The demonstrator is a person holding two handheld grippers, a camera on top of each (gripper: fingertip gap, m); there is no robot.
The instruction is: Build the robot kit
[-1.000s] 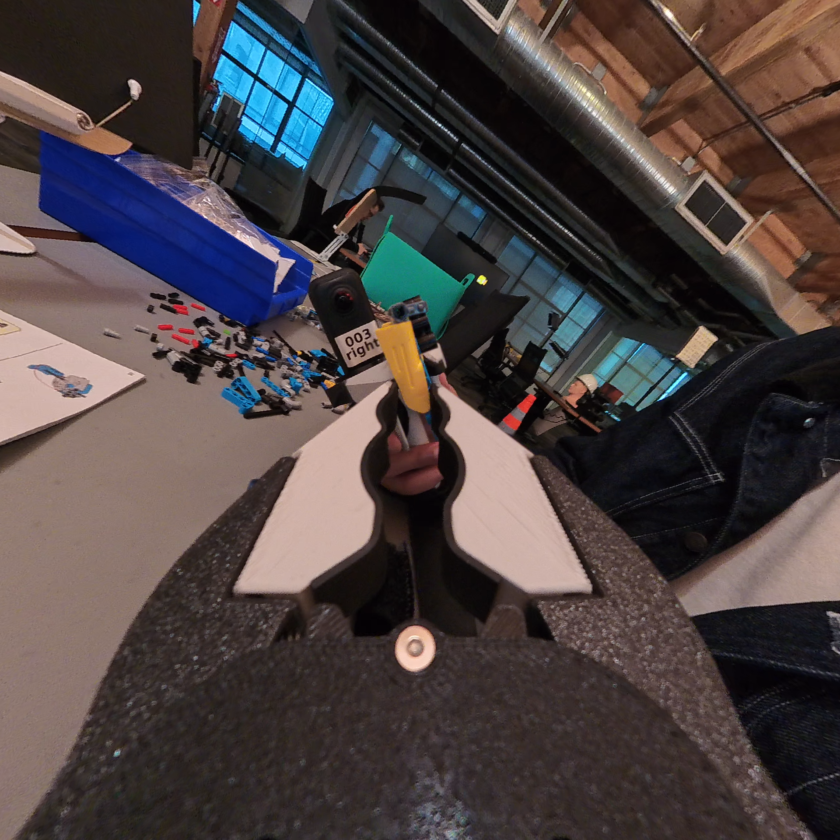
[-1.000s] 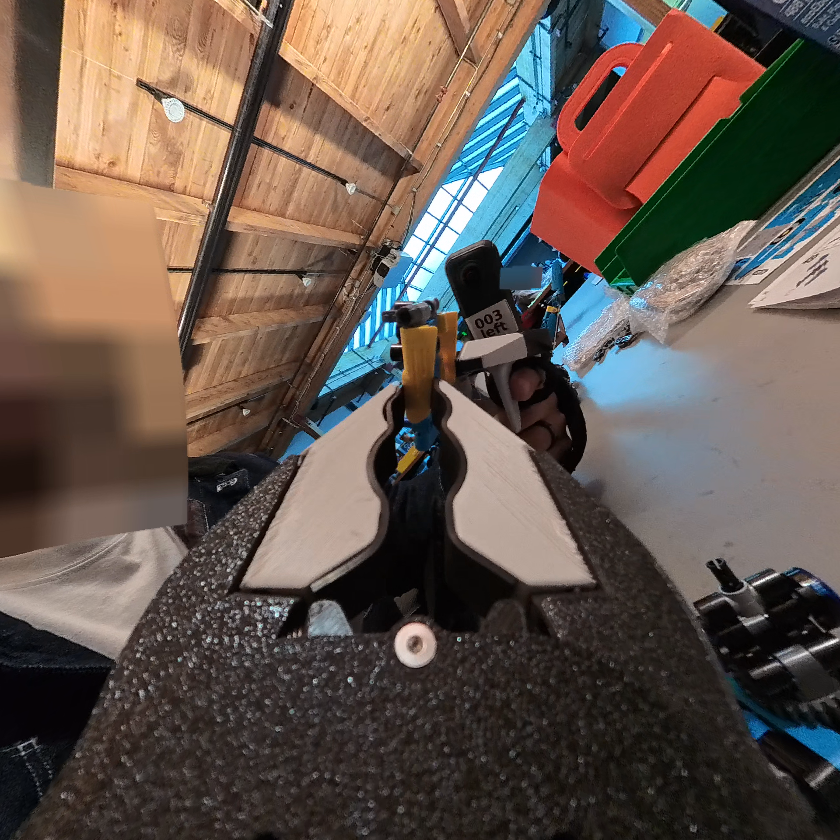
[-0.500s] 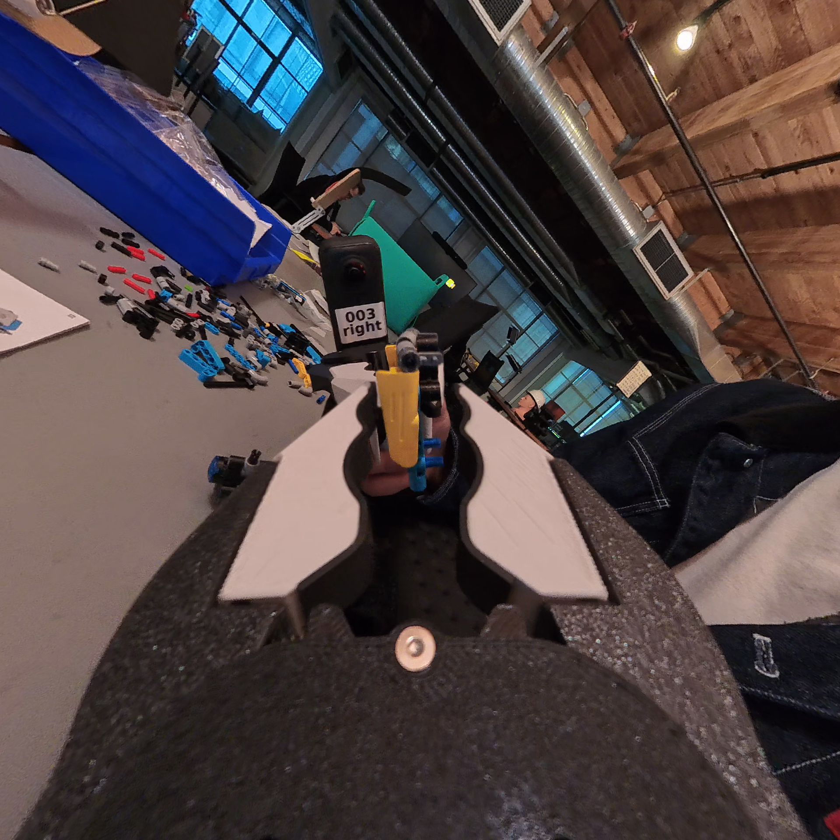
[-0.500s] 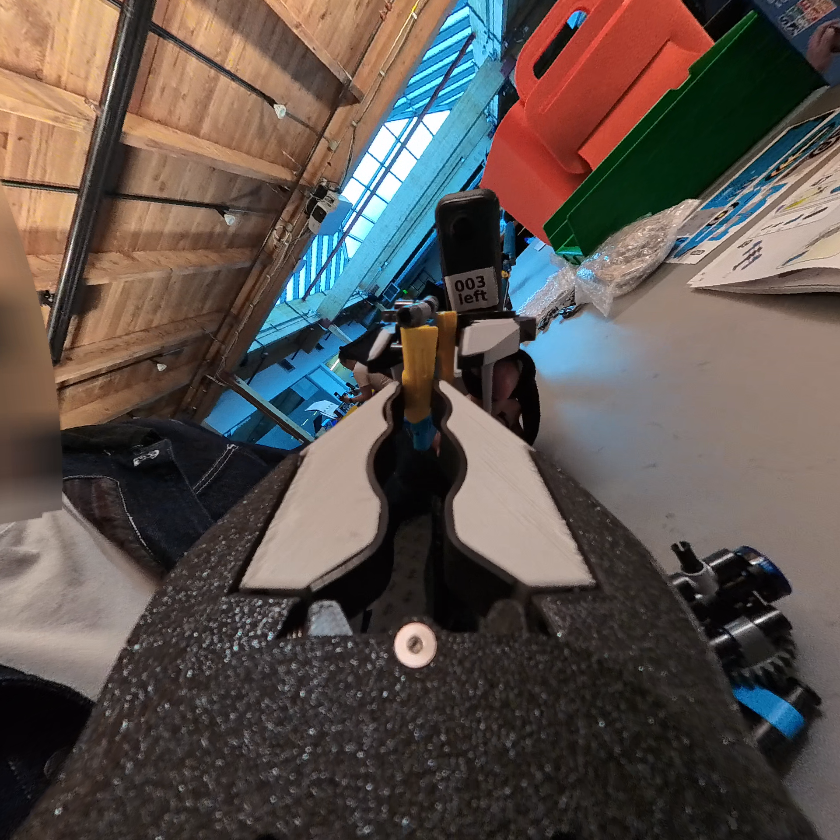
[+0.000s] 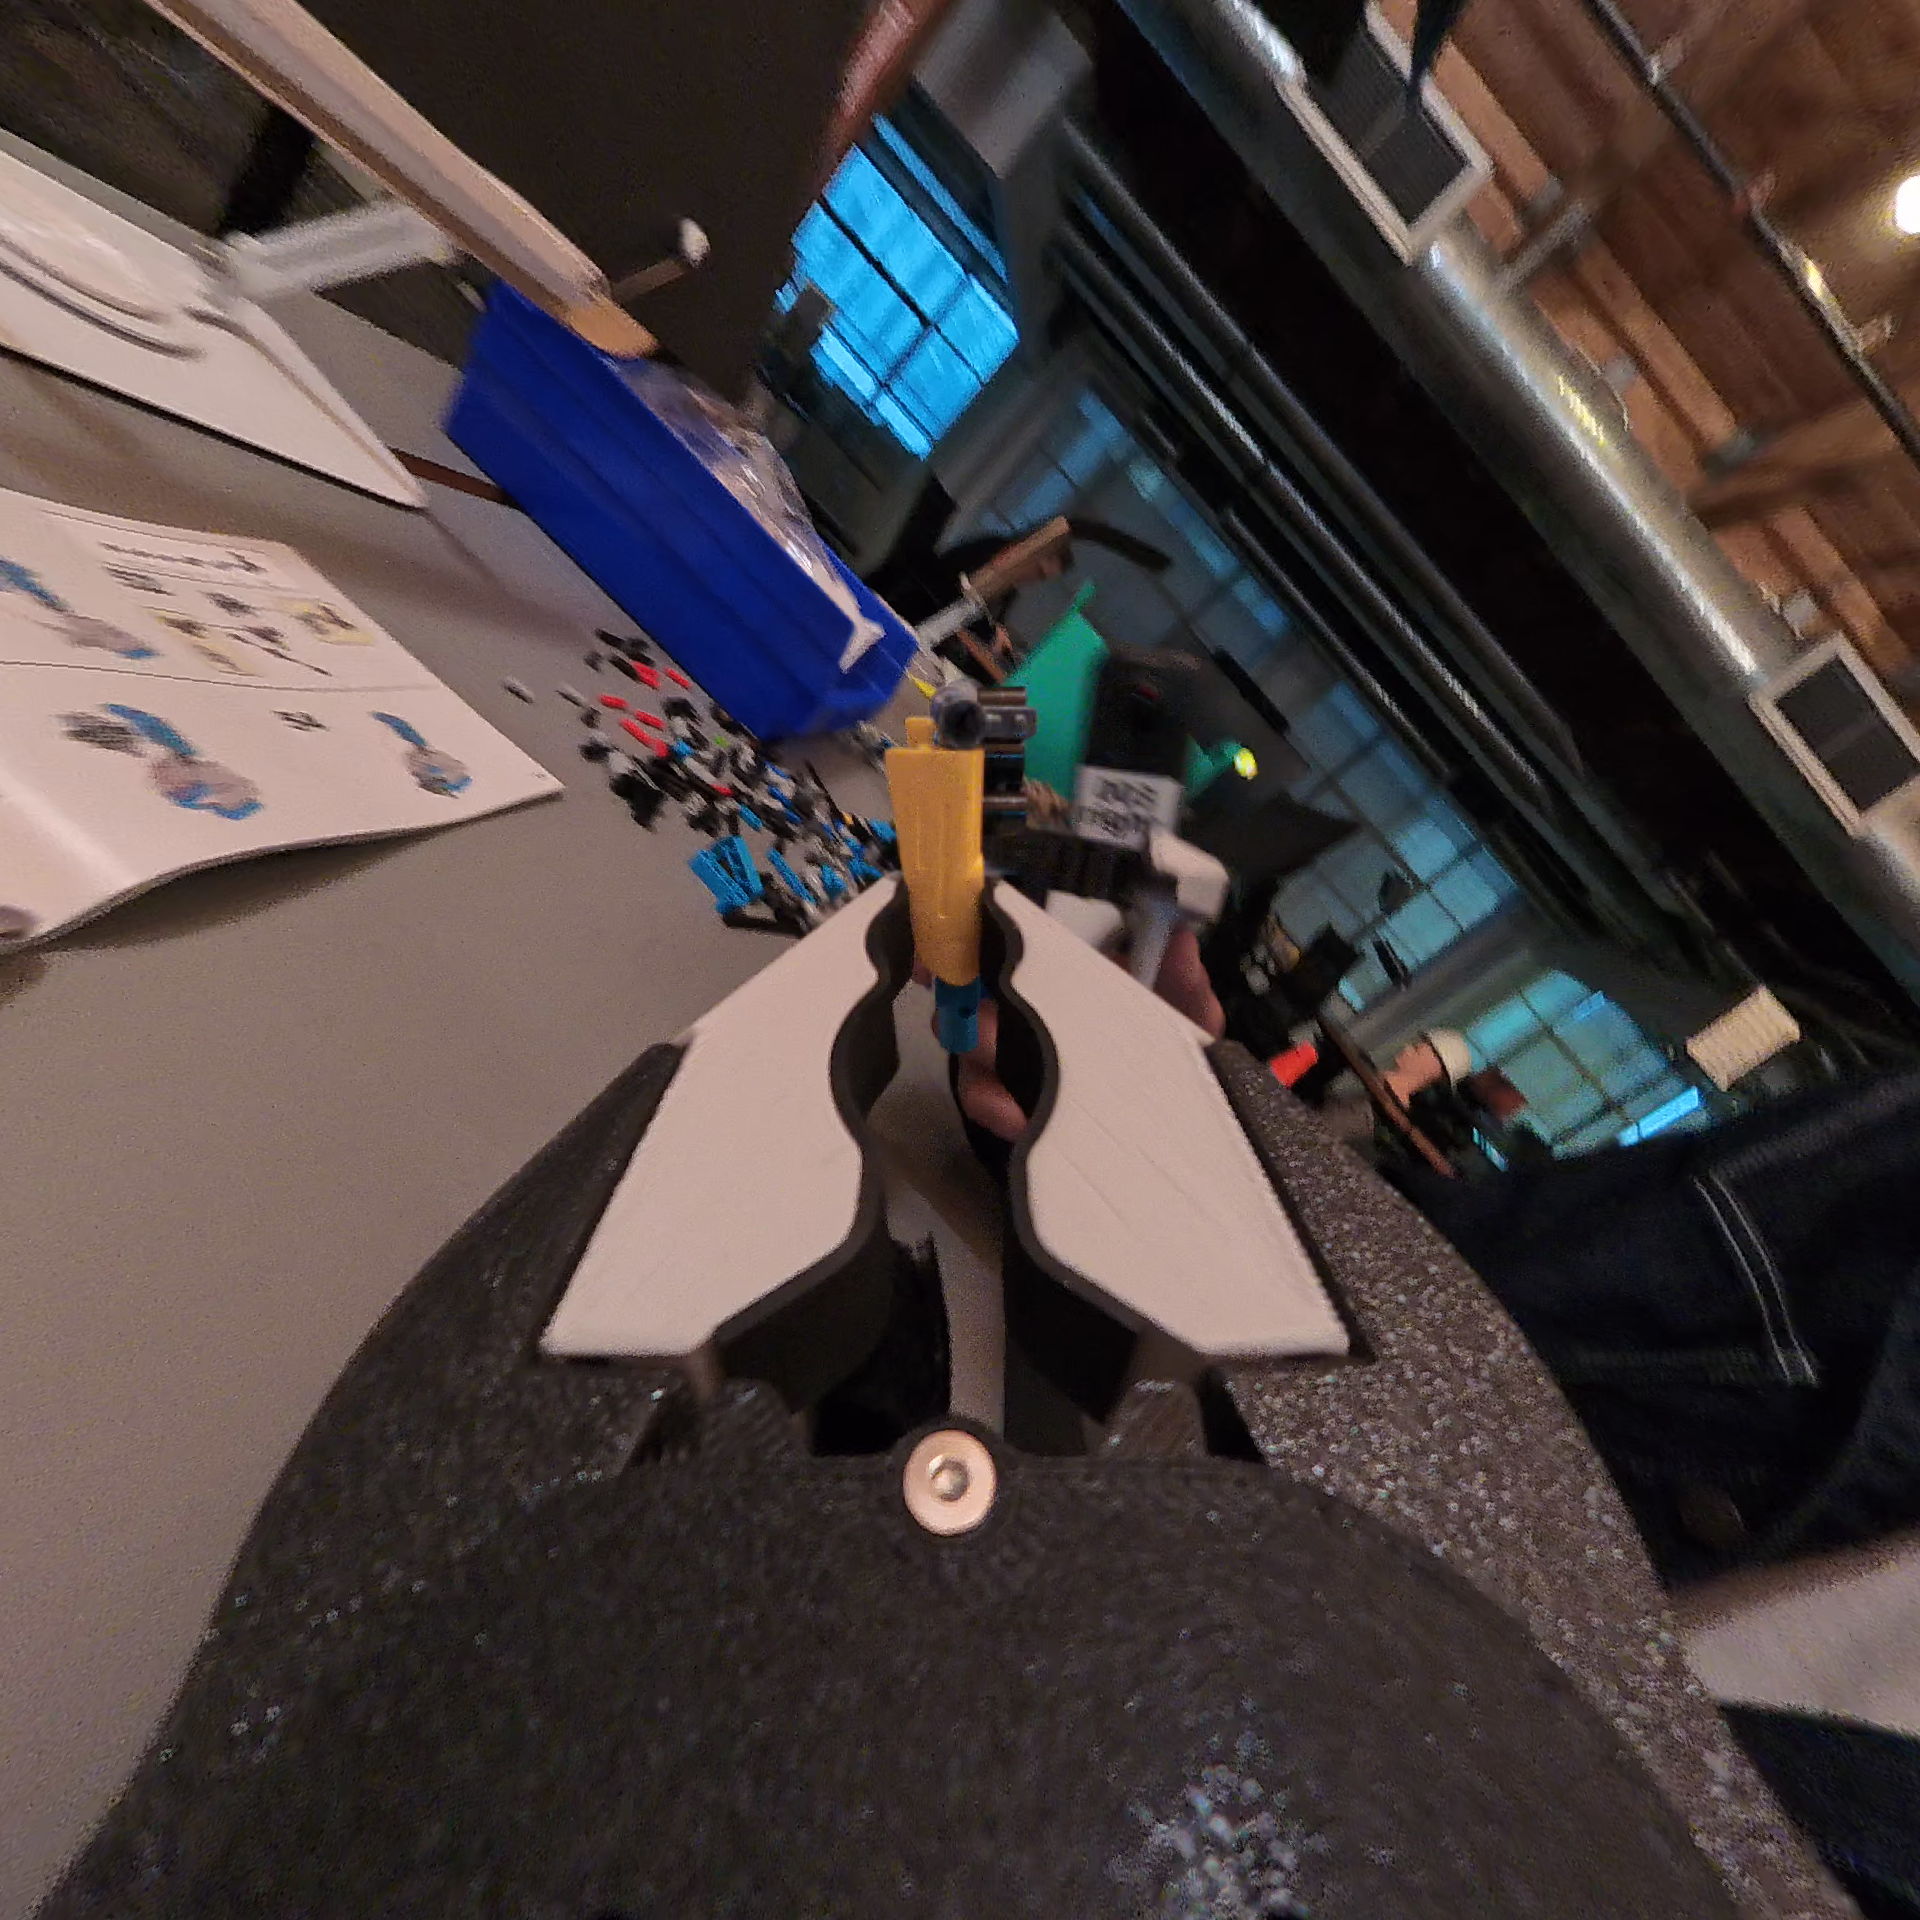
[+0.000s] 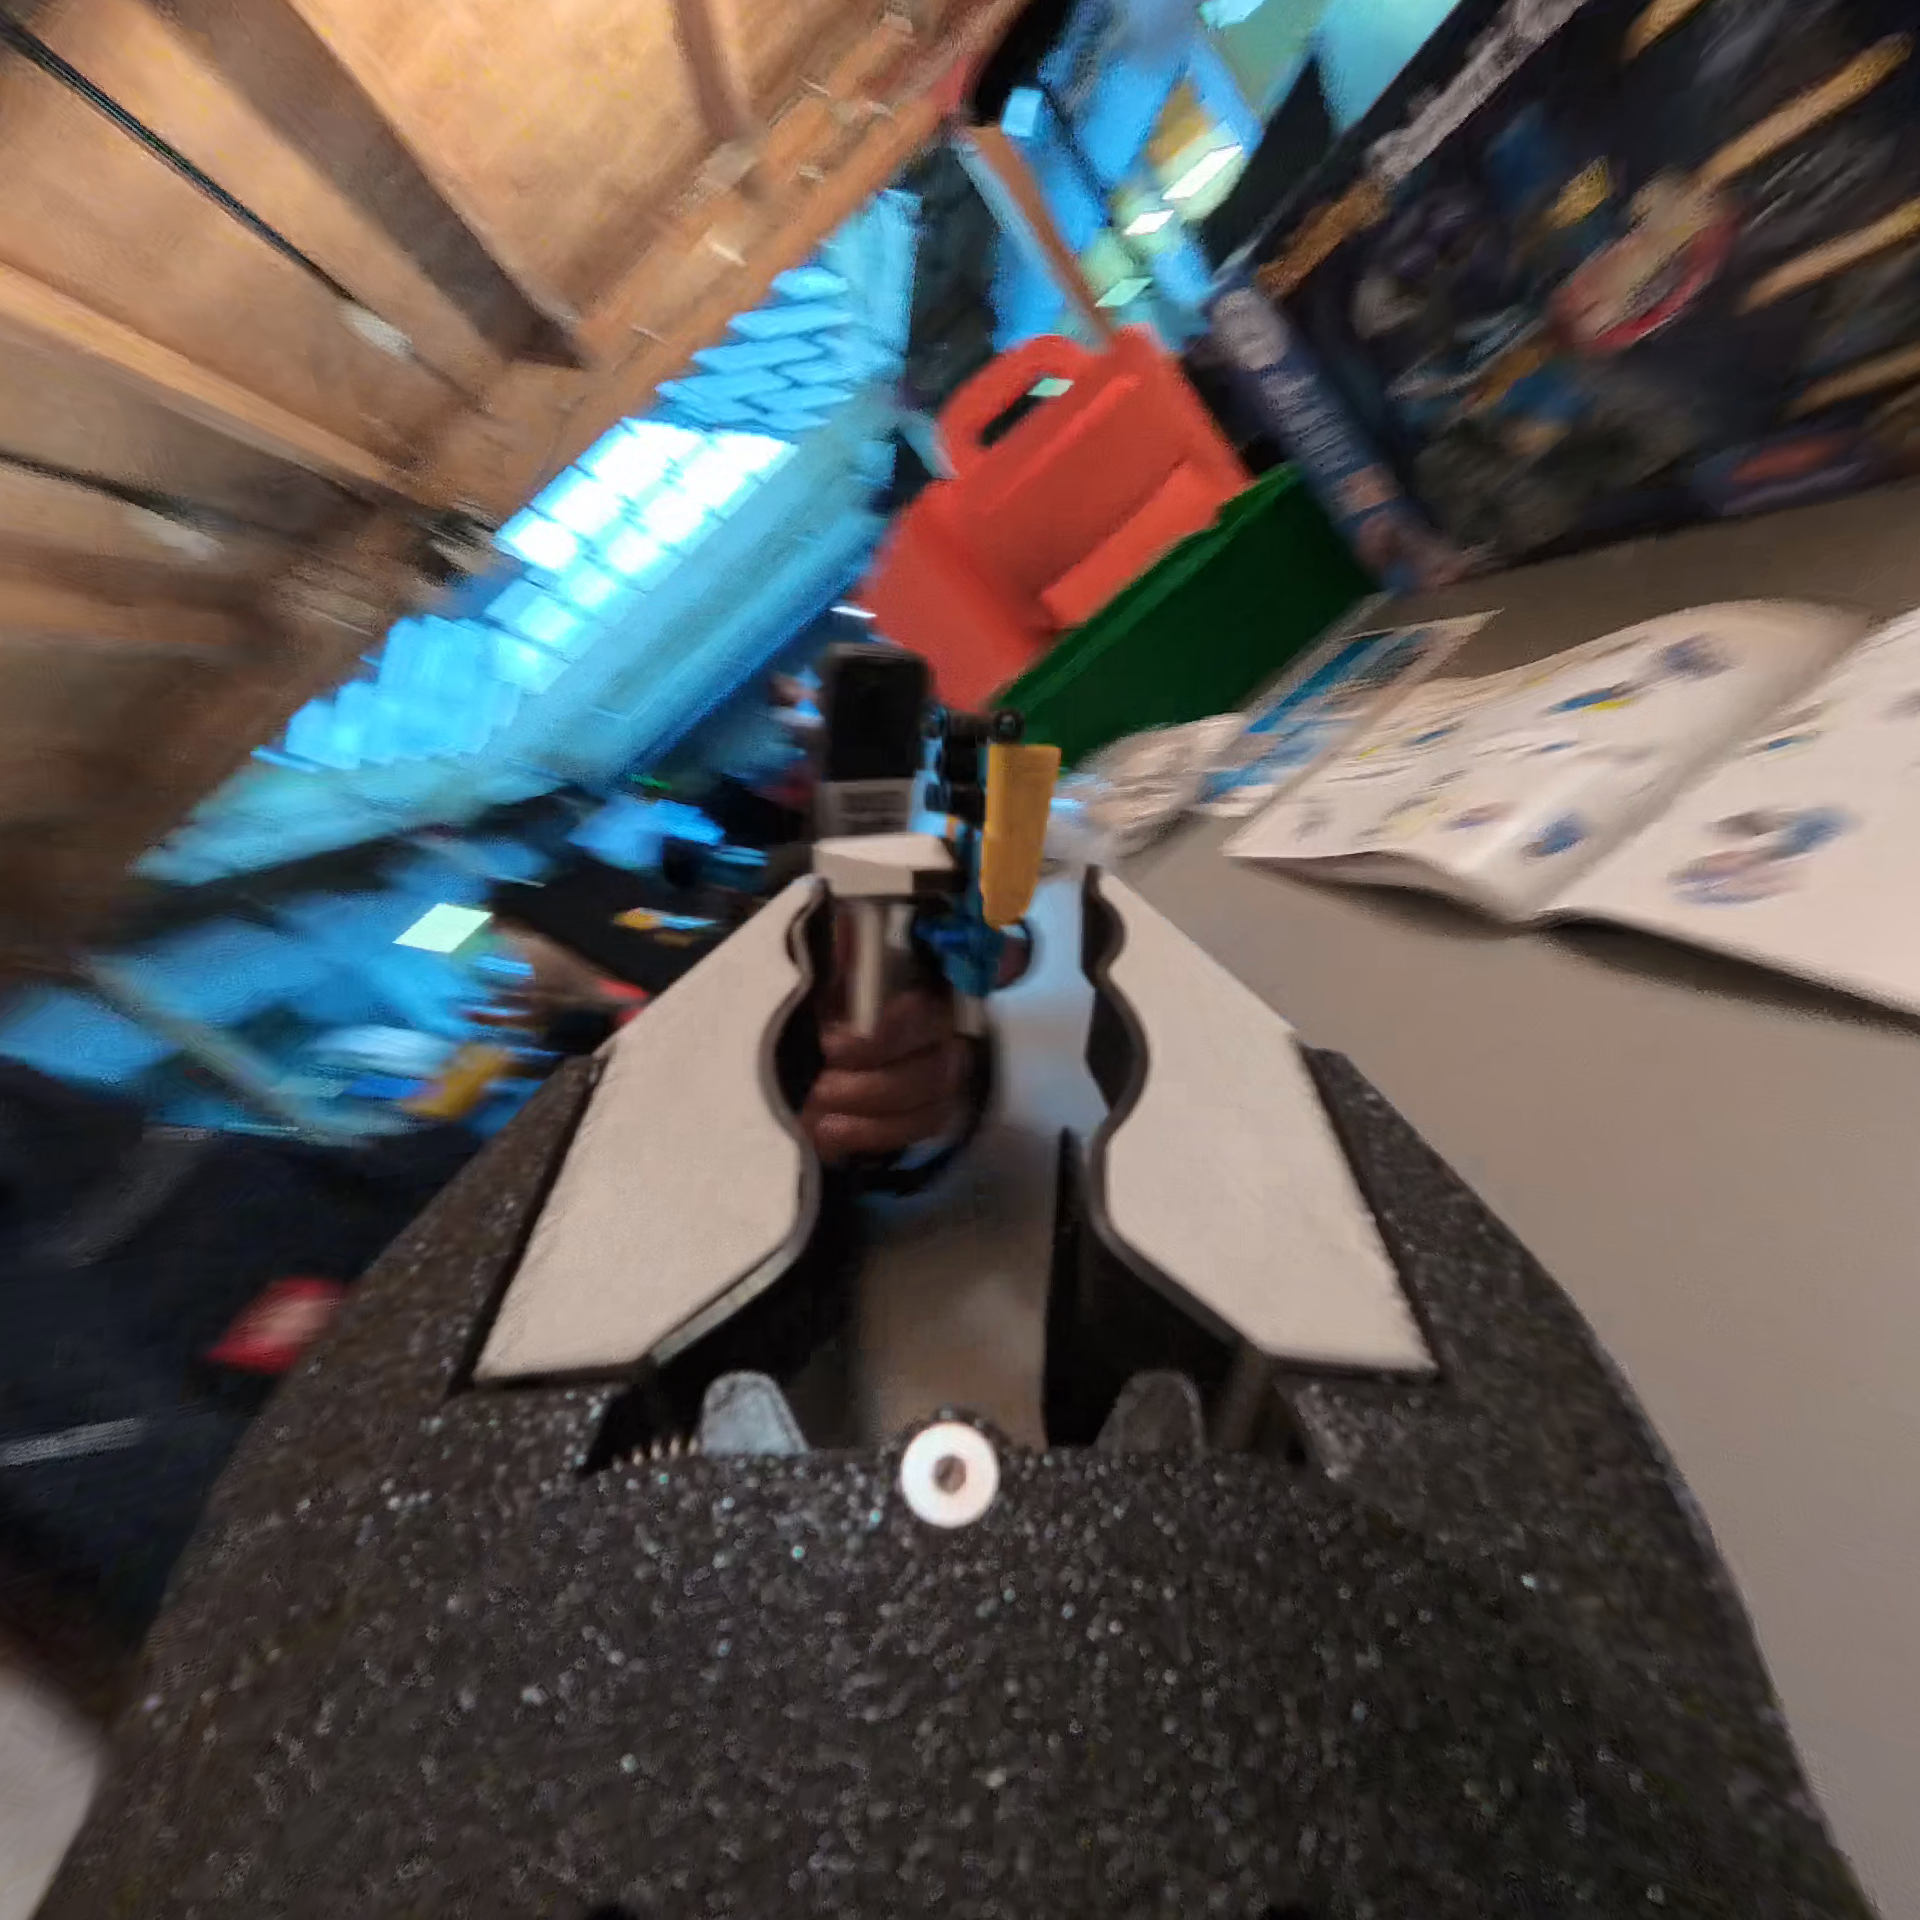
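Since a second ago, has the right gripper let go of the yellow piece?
Yes. The right gripper stands open and apart from the yellow piece, held by the left gripper beside the green bin.

L tongs [image 5: 943,902] pinch yellow piece [image 5: 940,844] (upright) — table [image 5: 312,1039] below.

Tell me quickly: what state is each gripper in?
Left gripper: shut on the yellow brick assembly.
Right gripper: open, holding nothing.

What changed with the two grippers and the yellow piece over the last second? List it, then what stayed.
The right gripper let go: its fingers, shut on the yellow piece before, now stand apart and it has backed off. The left gripper, slack half a second ago, has closed on the piece again. Both views swung, so more of the instruction booklet shows. The blue bin and loose parts stayed put.
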